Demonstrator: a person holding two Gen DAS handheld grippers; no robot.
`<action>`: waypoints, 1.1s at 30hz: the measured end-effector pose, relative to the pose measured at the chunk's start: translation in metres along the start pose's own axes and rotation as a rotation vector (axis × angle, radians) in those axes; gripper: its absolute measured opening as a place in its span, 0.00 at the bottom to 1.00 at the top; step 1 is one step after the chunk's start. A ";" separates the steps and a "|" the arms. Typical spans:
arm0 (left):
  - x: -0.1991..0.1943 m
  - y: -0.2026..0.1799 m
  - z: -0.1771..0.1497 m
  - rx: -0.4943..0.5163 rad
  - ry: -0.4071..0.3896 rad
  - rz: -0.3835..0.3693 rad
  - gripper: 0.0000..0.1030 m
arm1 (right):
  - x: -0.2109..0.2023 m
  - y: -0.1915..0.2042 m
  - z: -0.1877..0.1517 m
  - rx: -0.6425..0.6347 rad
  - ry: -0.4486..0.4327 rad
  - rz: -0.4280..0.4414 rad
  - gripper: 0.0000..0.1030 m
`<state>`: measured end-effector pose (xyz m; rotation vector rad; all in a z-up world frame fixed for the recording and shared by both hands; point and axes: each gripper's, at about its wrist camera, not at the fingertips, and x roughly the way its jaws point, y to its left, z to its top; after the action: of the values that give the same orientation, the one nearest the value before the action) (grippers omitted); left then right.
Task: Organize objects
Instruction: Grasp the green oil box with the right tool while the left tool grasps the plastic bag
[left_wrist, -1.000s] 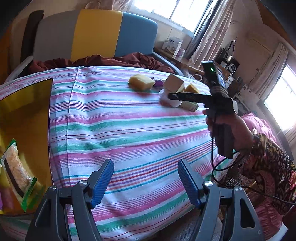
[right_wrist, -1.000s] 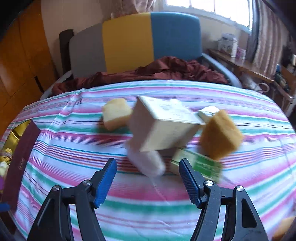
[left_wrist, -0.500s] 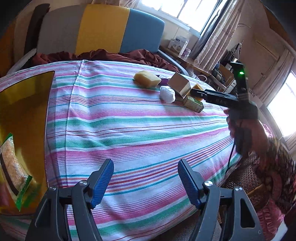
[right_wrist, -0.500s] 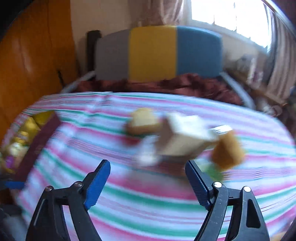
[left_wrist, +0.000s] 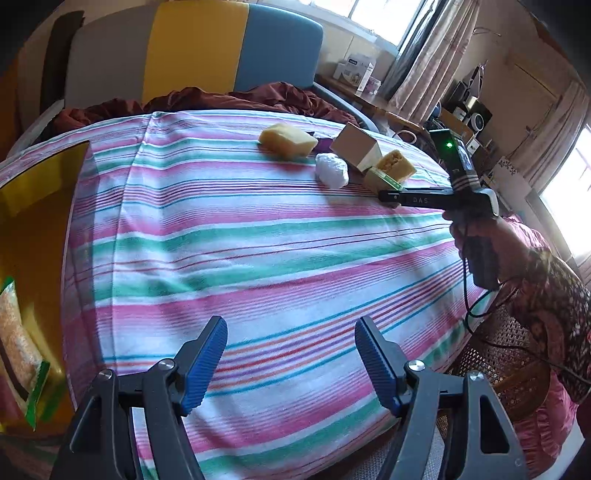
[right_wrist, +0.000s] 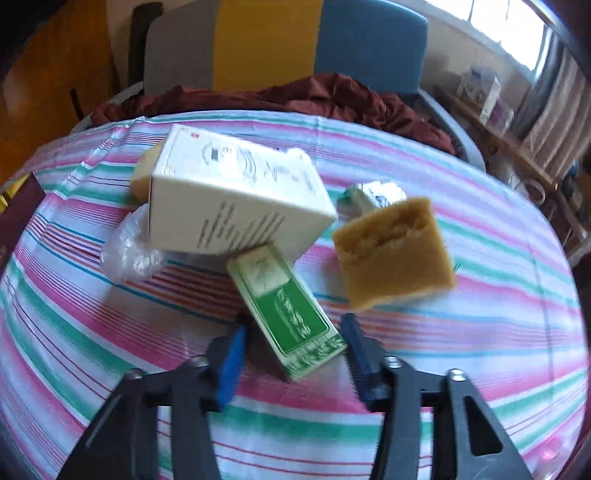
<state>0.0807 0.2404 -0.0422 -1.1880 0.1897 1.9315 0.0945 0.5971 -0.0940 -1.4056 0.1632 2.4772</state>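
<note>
The green box lies flat on the striped cloth of the counter, at the near edge of a small heap on the far right side, its near end sitting between the wide-open jaws of the right gripper, which have not closed on it. That placement suggests it is the next piece to be picked up, since it sticks out toward the gripper while the rest is bunched behind it. Its far end runs under the tilted white carton, which leans over it, so pulling it out may tip or drag the carton. A brown sponge sits just to the right, near enough to be nudged by the right jaw, and a crumpled clear bag lies to the left against the carton; a small silvery packet shows behind the sponge. A second yellow sponge lies farther left. The left gripper hangs over bare cloth well apart from the heap, jaws open and empty, beside a yellow box holding a snack packet, probably where things go.
</note>
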 end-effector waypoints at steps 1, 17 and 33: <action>0.002 -0.001 0.003 0.003 0.001 0.000 0.71 | 0.000 -0.001 -0.003 0.016 0.004 0.016 0.34; 0.076 -0.042 0.086 0.002 0.008 0.003 0.71 | -0.019 0.010 -0.019 0.128 0.001 0.057 0.48; 0.161 -0.075 0.149 0.116 -0.011 0.128 0.71 | -0.012 -0.005 -0.017 0.181 0.047 0.029 0.30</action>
<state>0.0032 0.4577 -0.0682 -1.1115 0.3755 2.0083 0.1153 0.5955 -0.0924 -1.3947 0.4093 2.3849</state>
